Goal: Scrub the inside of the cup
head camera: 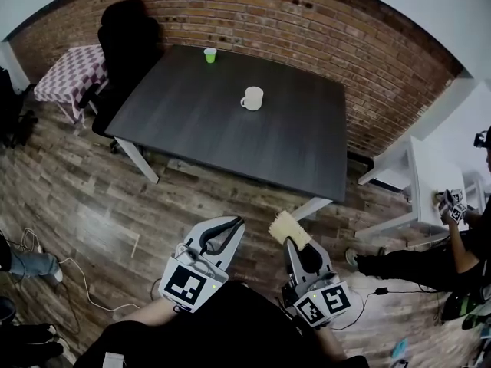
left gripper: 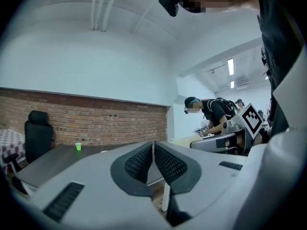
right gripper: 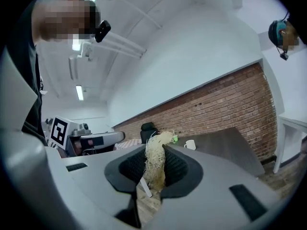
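Observation:
A white cup with a handle stands upright near the middle of the dark table; it also shows small in the right gripper view as the cup. My right gripper is shut on a pale straw-coloured scrubber, whose fibres stick up between the pads as the scrubber. My left gripper is shut with nothing in it, its pads pressed together. Both grippers hang over the wooden floor, well short of the table's near edge.
A small green cup stands at the table's far edge. A black office chair and a checkered cloth table stand at the left by the brick wall. A white desk and another person are at the right. Cables lie on the floor.

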